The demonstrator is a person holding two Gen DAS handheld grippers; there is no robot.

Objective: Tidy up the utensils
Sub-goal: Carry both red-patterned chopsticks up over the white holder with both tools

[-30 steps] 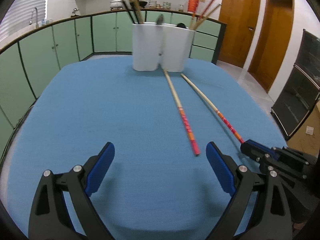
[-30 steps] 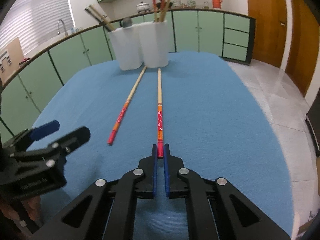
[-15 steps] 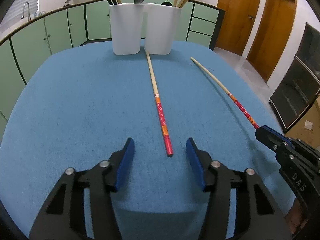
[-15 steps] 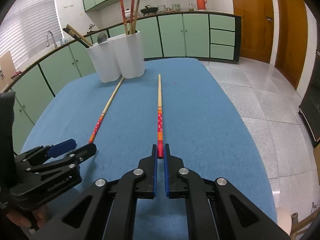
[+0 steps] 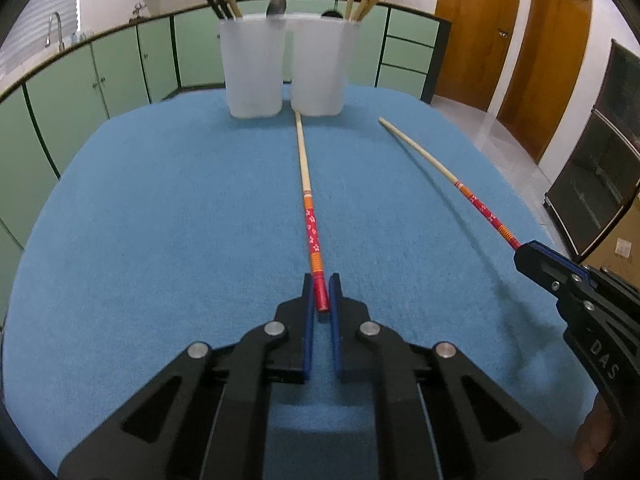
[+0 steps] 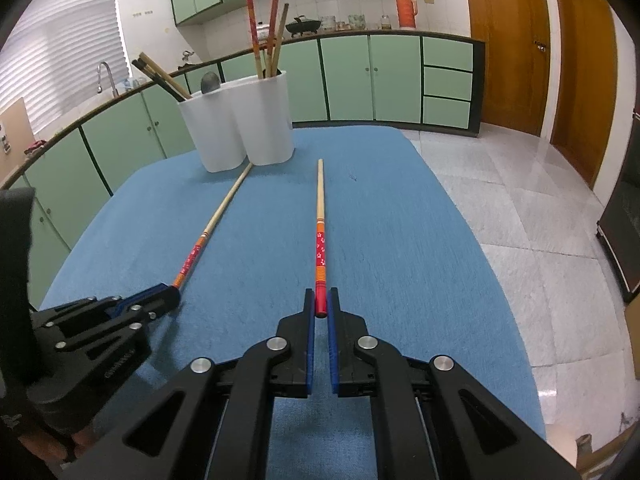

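Observation:
Two long chopsticks with red patterned ends are in my grippers. My left gripper [image 5: 321, 294] is shut on the red end of one chopstick [image 5: 306, 178] whose tip lies on the blue cloth by the white holder [image 5: 284, 68]. My right gripper [image 6: 320, 308] is shut on the red end of the other chopstick [image 6: 320, 208] and holds it lifted above the cloth. The right gripper also shows in the left wrist view [image 5: 532, 258], the left gripper in the right wrist view [image 6: 166, 296]. The white holder [image 6: 240, 120] carries several chopsticks and a spoon.
The blue cloth [image 5: 160, 220] covers the table. Green cabinets [image 6: 360, 76] curve round behind. The table's right edge drops to a tiled floor [image 6: 520, 220]. Wooden doors [image 5: 480, 28] stand at the right.
My left gripper moved forward over the near chopstick and shut on its red end. My right gripper lifted its chopstick off the cloth and away from the holder.

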